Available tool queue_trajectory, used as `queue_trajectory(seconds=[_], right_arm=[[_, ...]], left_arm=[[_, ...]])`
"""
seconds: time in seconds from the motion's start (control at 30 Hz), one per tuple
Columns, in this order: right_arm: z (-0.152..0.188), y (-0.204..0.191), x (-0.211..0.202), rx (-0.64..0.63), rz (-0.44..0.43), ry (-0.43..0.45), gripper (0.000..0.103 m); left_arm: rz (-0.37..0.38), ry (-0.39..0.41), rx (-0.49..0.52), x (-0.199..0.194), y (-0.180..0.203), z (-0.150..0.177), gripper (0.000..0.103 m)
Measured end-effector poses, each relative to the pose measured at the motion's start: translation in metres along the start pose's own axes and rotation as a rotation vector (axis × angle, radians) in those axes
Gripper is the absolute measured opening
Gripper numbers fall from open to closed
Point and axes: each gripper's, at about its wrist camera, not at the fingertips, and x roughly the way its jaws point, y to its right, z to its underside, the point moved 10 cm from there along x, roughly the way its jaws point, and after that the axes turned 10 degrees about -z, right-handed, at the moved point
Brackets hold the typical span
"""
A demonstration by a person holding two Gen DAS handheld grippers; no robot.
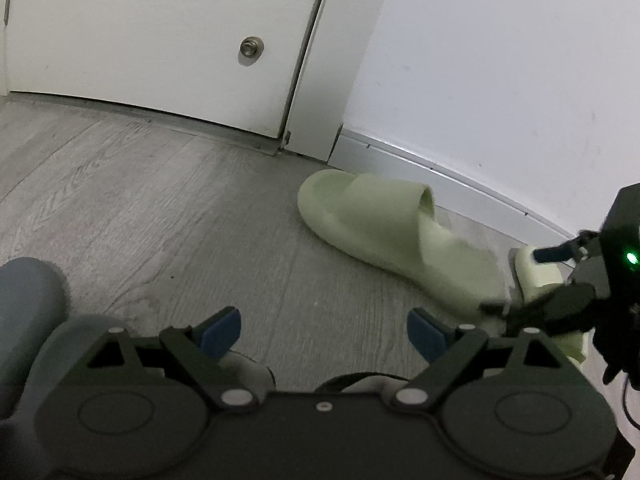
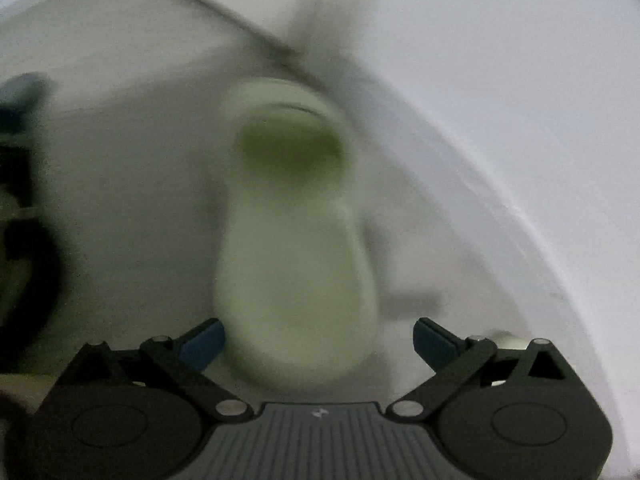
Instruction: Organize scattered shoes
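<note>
A home entryway or hall: grey wood-look floor (image 1: 140, 208), white door (image 1: 160, 40), white skirting board (image 1: 440, 168), slipper (image 1: 384, 232).

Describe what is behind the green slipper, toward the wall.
Behind the green slipper runs a pale baseboard under a white wall, with a white door beside them. The right gripper covers the slipper's heel end, so what lies behind there is hidden.

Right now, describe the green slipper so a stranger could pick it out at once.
Start at the white door and follow the grey floor right to the white wall. The pale green slipper lies along the baseboard, toe toward the door frame. It is the only whole green shoe there.
</note>
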Motion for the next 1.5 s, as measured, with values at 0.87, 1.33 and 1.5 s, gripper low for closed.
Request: queue_trajectory(seconds=[0.87, 1.33, 1.5], right_arm=[[-0.035, -0.015, -0.005, 0.418, -0.232, 0.259, 0.077], [-0.109, -0.094, 0.037, 0.073, 0.013, 0.207, 0.083], [-0.085, -0.079, 0.026, 0.1, 0.03, 0.175, 0.091]], left_arm=[[-0.016, -0.011, -0.067, 0.009, -0.004, -0.01, 0.091], [-0.06, -0.037, -0.202, 0.018, -0.03, -0.021, 0.091], [-0.036, -0.04, -0.217, 0.019, -0.033, -0.02, 0.091]])
